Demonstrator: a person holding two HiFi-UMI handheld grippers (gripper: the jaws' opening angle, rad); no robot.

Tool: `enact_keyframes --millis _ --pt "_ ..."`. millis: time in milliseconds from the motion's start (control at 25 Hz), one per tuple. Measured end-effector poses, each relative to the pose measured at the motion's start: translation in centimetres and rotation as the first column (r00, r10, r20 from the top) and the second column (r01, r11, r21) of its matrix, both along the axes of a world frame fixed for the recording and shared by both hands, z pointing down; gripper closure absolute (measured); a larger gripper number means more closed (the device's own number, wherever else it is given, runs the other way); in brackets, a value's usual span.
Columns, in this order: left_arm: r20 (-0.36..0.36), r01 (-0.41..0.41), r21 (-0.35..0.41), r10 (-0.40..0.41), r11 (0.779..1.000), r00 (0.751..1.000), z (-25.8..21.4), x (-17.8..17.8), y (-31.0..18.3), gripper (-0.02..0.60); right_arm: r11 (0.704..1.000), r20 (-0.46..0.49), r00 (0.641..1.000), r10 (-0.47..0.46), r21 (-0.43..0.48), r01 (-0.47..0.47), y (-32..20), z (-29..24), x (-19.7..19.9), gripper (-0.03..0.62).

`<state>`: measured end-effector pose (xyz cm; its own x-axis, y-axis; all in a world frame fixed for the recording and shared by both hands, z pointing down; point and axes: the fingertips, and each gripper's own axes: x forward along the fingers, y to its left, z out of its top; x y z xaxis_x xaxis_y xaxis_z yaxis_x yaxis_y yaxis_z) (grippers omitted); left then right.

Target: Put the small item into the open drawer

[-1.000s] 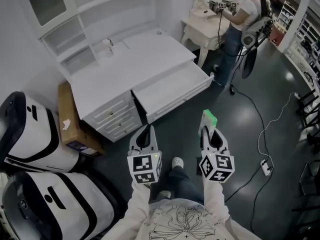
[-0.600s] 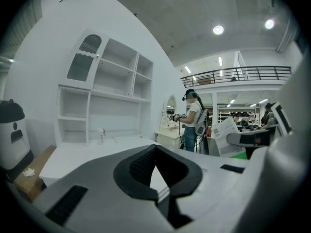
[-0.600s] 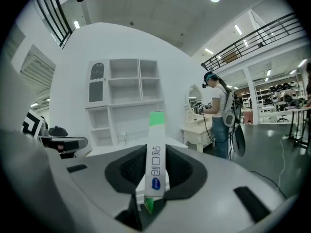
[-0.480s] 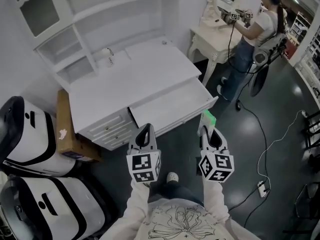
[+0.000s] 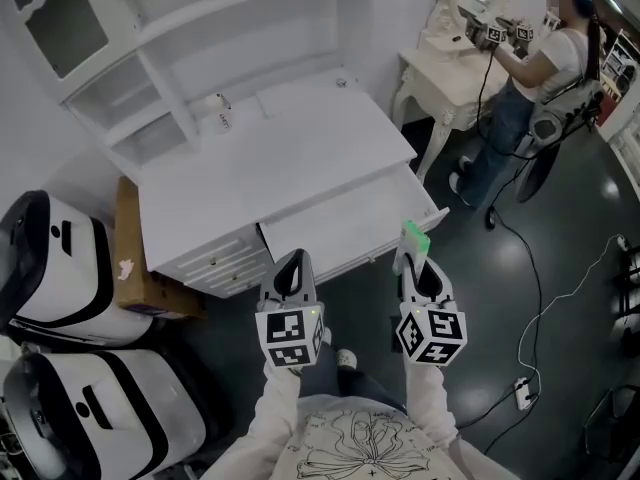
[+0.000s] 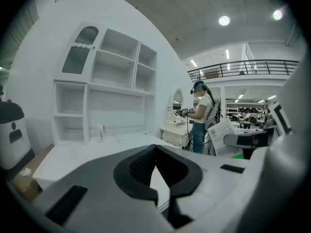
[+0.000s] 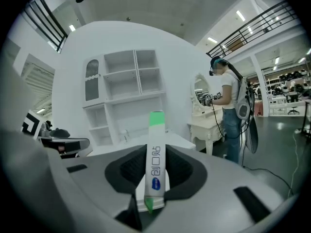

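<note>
The table point(image 5: 280, 158) and its open drawer point(image 5: 345, 220) have drawn closer. The drawer now sits at eleven o'clock from the right gripper point(image 5: 414, 263), still clenched on the green-capped tube point(image 5: 416, 236). The left gripper point(image 5: 293, 261) is closed and empty. Placing the tube looks imminent.

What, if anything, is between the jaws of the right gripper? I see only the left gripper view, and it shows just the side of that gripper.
Observer: The right gripper is shut on a slim white tube with green ends, which sticks out past the jaws.
Operator: Is the drawer open for it?
Observer: Yes. In the head view the drawer of the white desk is pulled out, and the tube's green tip is close to its front edge, near the right end, not yet over the inside.
Operator: And where is my left gripper against that drawer?
Observer: The head view shows the left gripper just before the drawer's left front corner.
</note>
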<state>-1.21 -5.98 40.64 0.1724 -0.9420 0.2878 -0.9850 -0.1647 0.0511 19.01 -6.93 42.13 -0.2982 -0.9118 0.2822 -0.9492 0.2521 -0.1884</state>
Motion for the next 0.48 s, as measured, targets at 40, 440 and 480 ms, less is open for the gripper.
enact_keyframes --millis 40,440,480 --pt "0.002 0.001 -0.006 -0.001 1.0 1.0 0.3 0.0 -0.6 0.578 1.0 0.002 1.0 -0.002 -0.007 0.002 -0.7 0.3 -0.1 0.503" --pt "-0.002 -0.011 -0.018 0.011 1.0 1.0 1.8 -1.2 -9.4 0.579 1.0 -0.008 1.0 0.007 -0.024 -0.008 -9.3 1.7 -1.2 0.503" --pt "-0.002 -0.016 -0.019 0.016 1.0 1.0 1.9 -1.3 -10.5 0.58 1.0 -0.01 1.0 0.011 -0.027 -0.011 -10.4 1.9 -1.3 0.503"
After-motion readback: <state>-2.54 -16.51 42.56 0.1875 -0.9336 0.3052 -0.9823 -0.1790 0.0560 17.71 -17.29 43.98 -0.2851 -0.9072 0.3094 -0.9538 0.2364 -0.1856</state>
